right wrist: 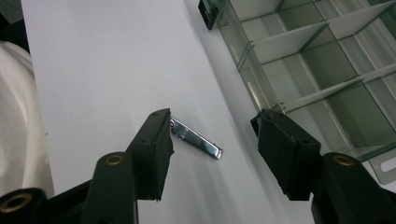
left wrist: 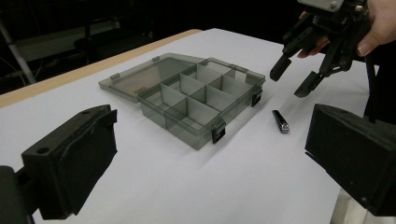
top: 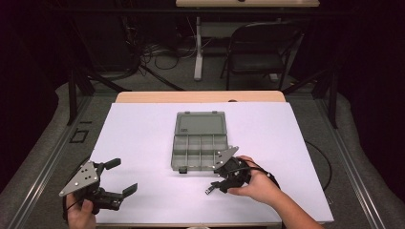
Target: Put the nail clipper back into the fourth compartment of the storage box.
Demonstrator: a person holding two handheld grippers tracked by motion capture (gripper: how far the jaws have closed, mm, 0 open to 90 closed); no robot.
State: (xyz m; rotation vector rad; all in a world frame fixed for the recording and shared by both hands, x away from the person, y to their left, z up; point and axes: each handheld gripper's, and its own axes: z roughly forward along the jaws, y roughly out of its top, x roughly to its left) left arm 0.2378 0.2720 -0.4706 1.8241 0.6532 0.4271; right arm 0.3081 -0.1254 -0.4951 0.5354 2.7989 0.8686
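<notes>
A translucent grey compartment box [top: 198, 145] [left wrist: 201, 98] [right wrist: 327, 60] lies open mid-table, its lid [top: 200, 123] folded back flat and its compartments bare. A small shiny metal clip-like bar [top: 208, 190] [left wrist: 280, 121] [right wrist: 196, 138] rests on the white sheet just in front of the box's near right corner. My right gripper [top: 217, 179] [left wrist: 293, 80] [right wrist: 212, 135] hovers open over it, one jaw at its end, nothing held. My left gripper [top: 122, 176] [left wrist: 210, 154] stands open near the front left of the table, facing the box and well away from it.
A white sheet [top: 143, 138] covers the table, with a wooden edge [top: 200, 97] at the far side. Beyond the table stand a dark chair [top: 260, 47], a white table leg [top: 198, 52] and floor cables. Black latches sit on the box's front wall.
</notes>
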